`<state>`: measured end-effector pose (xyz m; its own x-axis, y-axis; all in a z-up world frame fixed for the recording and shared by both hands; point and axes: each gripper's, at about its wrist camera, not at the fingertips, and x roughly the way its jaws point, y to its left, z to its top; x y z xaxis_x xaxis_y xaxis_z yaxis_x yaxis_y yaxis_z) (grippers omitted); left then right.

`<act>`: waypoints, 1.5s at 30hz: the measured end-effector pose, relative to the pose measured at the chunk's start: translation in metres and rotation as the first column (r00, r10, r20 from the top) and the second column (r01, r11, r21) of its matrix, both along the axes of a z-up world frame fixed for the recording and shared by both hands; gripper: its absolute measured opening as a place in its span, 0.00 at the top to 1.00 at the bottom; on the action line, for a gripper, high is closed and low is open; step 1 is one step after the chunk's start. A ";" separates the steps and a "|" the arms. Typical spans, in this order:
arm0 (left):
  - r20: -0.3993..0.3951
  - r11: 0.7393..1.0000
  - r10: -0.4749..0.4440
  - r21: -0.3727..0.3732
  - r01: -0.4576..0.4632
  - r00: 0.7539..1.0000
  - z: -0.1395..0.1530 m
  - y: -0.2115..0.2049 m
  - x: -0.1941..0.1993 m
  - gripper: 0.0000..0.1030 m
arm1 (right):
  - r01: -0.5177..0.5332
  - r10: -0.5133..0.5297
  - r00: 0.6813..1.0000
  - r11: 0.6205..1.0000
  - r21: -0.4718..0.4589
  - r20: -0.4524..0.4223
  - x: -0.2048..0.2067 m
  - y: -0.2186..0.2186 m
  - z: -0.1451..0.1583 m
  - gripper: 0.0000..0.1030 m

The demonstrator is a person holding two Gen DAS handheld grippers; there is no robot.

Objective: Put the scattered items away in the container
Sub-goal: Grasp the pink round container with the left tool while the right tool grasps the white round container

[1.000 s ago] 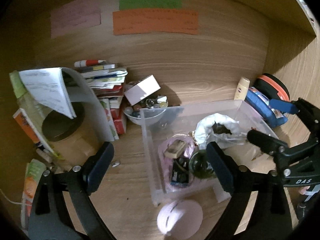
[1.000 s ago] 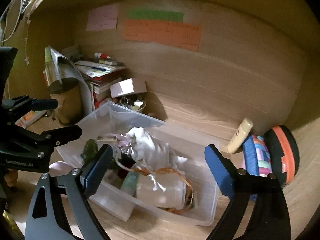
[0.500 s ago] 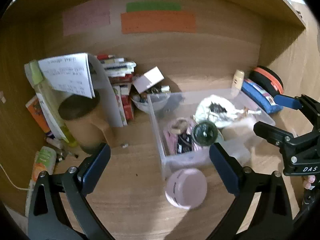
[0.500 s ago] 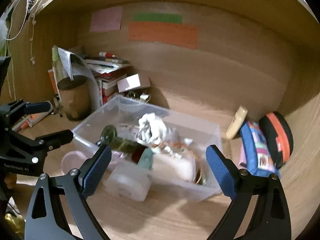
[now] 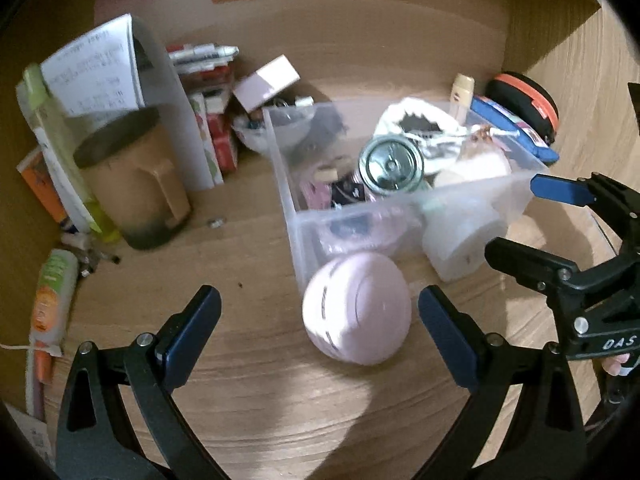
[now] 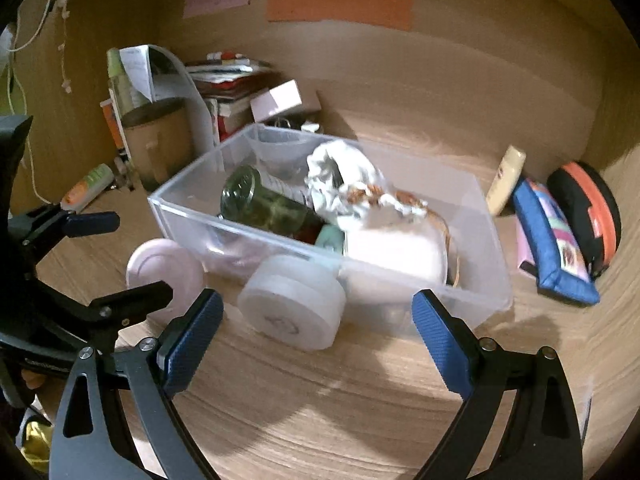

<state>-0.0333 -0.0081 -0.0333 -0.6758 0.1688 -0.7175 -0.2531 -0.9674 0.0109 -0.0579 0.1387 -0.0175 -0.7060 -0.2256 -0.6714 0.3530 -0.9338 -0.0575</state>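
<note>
Motion blur smears the round pale-pink plastic case [image 5: 357, 307] in the left wrist view, so its markings cannot be read. The lower contents of the clear plastic storage box [image 6: 256, 240] are veiled by its frosted wall (only vague pink and white shapes are seen). The writing on the orange paper strip [image 6: 340, 2] is too small to be read.

The clear plastic container [image 6: 472, 284] is full; a pink round case [image 5: 356, 308] and a white jar [image 6: 294, 306] lie just outside its front wall.
</note>
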 end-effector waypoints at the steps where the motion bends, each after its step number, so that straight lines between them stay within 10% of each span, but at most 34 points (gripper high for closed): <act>1: 0.007 1.000 -0.004 0.003 0.004 1.000 -0.002 0.001 0.000 0.03 | 0.004 -0.004 1.000 1.000 -0.005 0.012 -0.001 0.001 -0.002 0.08; 23: 0.128 0.998 -0.056 -0.008 0.057 0.990 -0.032 0.015 -0.022 0.03 | 0.014 0.013 0.977 0.992 -0.124 0.212 -0.031 -0.015 -0.033 0.06; 29: 0.115 0.998 -0.063 0.022 0.061 0.991 -0.030 0.014 -0.023 0.03 | 0.018 0.013 0.975 0.991 -0.135 0.222 -0.030 -0.012 -0.034 0.32; 39: 0.094 0.998 -0.057 0.032 0.055 0.994 -0.028 0.011 -0.019 0.39 | 0.007 0.029 0.976 0.986 -0.166 0.217 -0.025 -0.009 -0.031 0.37; 45: 0.077 0.997 -0.054 0.052 0.050 0.996 -0.025 0.005 -0.017 0.39 | 0.003 0.028 0.984 0.985 -0.172 0.177 -0.014 -0.002 -0.023 0.37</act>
<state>-0.0505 -0.0031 -0.0588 -0.6074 0.2392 -0.7575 -0.3009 -0.9518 -0.0592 -0.0723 0.1372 -0.0402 -0.5747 -0.3556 -0.7370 0.3545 -0.9200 0.1674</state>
